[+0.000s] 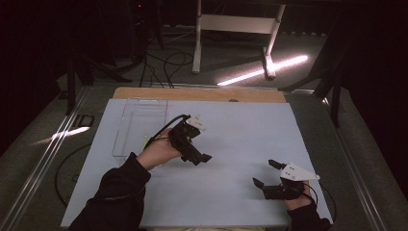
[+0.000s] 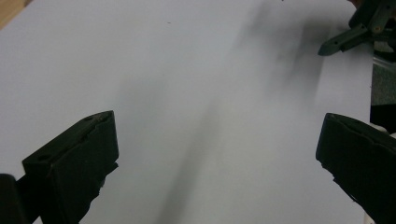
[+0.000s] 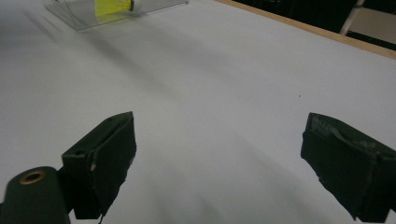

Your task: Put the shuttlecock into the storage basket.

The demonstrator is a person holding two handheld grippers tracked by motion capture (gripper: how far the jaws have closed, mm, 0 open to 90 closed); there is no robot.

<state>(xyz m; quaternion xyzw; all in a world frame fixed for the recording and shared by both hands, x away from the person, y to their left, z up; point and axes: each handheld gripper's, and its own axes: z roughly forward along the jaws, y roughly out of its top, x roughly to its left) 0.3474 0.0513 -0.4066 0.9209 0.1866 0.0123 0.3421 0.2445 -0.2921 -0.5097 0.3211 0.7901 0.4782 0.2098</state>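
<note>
My left gripper (image 1: 201,159) is held over the middle of the white board (image 1: 240,130), jaws pointing toward the near right. In its own view the left gripper (image 2: 215,154) is open, with bare board between the jaws. My right gripper (image 1: 264,173) is low over the board's near right corner. Its view shows the right gripper (image 3: 219,158) open and holding nothing. A clear plastic tray (image 1: 144,100) lies at the board's far left. The tray (image 3: 70,15) holds a yellow object (image 3: 112,7).
The board lies on a wooden tabletop (image 1: 202,94) whose far edge shows beyond it. The right gripper's jaw (image 2: 343,39) appears at the upper right of the left gripper view. A white desk frame (image 1: 231,24) and cables (image 1: 163,62) are on the floor behind.
</note>
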